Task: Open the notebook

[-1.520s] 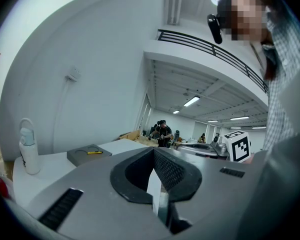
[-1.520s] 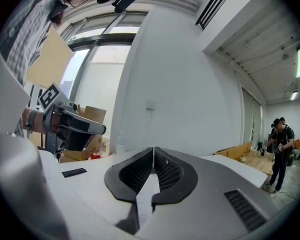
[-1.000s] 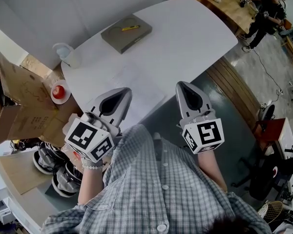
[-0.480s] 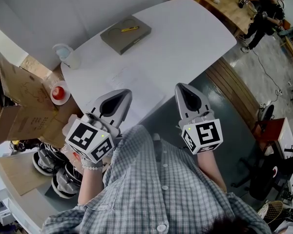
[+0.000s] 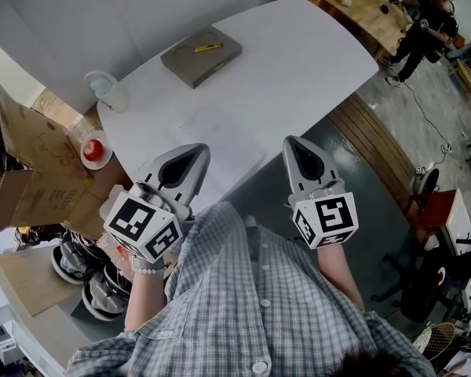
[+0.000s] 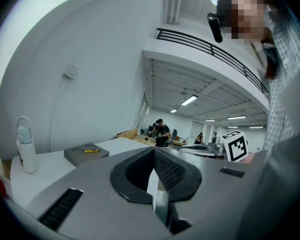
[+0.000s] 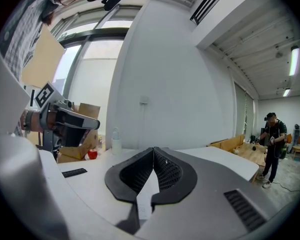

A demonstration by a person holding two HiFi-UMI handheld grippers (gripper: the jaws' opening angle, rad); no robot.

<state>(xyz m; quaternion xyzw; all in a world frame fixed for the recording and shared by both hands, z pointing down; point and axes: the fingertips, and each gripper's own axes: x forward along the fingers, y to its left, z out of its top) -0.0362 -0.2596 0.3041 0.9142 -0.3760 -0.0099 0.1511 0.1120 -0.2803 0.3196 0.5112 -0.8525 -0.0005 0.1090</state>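
My left gripper (image 5: 198, 149) and right gripper (image 5: 291, 141) hover shut, empty, at the table's (image 5: 298, 61) near edge; the notebook (image 5: 202, 55) lies well beyond.

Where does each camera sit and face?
Head view: on the person's head, facing steeply down at the table and closed notebook; checked shirt, left gripper and right gripper show.
Left gripper view: on the left gripper, facing along its shut jaws across the table toward the notebook; shirt and right gripper show at right.
Right gripper view: on the right gripper, facing along its shut jaws toward the wall; left gripper shows at left.
Shared: both gripper views show the bottle.
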